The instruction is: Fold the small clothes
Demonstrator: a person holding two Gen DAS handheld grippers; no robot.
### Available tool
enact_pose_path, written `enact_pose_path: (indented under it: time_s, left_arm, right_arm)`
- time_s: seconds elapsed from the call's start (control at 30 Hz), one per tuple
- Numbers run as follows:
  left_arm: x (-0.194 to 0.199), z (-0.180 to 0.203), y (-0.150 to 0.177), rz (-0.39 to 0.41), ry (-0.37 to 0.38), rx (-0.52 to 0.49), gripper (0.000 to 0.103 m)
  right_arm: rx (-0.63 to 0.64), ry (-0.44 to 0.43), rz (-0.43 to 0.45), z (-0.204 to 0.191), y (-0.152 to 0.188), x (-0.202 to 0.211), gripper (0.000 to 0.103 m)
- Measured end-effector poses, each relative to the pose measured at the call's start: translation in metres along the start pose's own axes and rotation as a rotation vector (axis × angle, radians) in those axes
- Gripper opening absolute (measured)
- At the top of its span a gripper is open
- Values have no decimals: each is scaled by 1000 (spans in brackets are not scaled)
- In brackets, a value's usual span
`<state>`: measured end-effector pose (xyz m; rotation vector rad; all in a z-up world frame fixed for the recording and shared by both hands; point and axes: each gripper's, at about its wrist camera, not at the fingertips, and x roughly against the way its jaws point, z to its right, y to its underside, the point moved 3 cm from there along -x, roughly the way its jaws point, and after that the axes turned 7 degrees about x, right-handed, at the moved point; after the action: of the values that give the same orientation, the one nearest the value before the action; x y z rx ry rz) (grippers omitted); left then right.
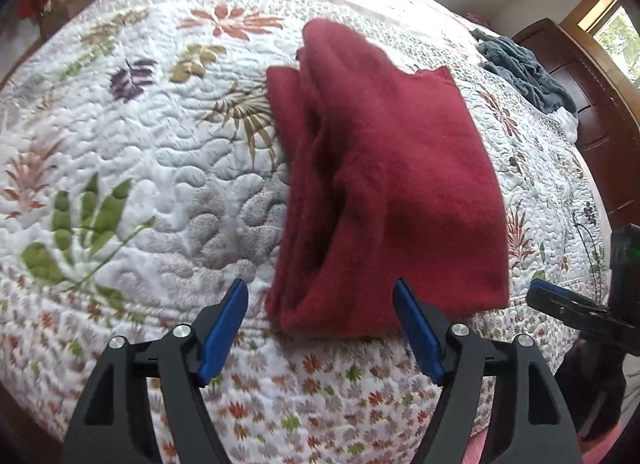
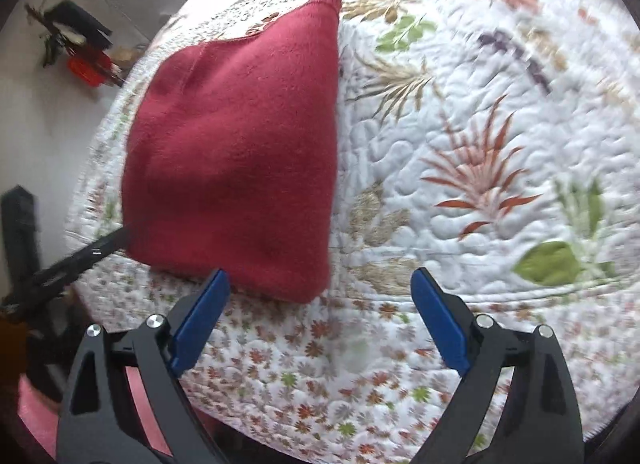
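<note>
I see the red sweater (image 1: pixel 384 184) folded on the bed (image 1: pixel 160 168), its long side pointing away from me. My left gripper (image 1: pixel 320 304) is wide open, holding nothing, right at its near edge. My right gripper (image 2: pixel 320 288) is wide open too, empty, by its near corner.

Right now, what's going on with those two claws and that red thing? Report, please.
Left gripper open, empty. Right gripper open, empty. Red garment folded on quilt. Nothing blocking.

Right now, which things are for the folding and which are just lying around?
For the folding:
red sweater, folded on the quilt
left gripper, open
right gripper, open

Just lying around:
blue-grey cloth heap
dark wooden furniture
red thing on the floor
</note>
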<state>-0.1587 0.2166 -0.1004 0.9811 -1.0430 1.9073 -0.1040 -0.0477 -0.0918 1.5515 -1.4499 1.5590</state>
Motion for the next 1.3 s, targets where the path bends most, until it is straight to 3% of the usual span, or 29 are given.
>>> enact_pose_path:
  time_s: [0.17,0.5,0.8,1.03,1.3]
  left_arm:
    - [22,6,8,37,-95,-3,83]
    - [59,31,13,123,-243,-64,93]
    - [71,42,21,139,-255,-74,93]
    - [77,46,23,154,-307,-100,93]
    - [78,49,26,157,-326,-113,93]
  right_arm:
    - [53,136,35,-9,4,17,91]
    - [54,236,115,-24,5,53,95]
    - [46,305,118,-32,5,72,97]
    - [54,352,101,-39,9,80,98]
    - [45,343,79,-43,15,82,98]
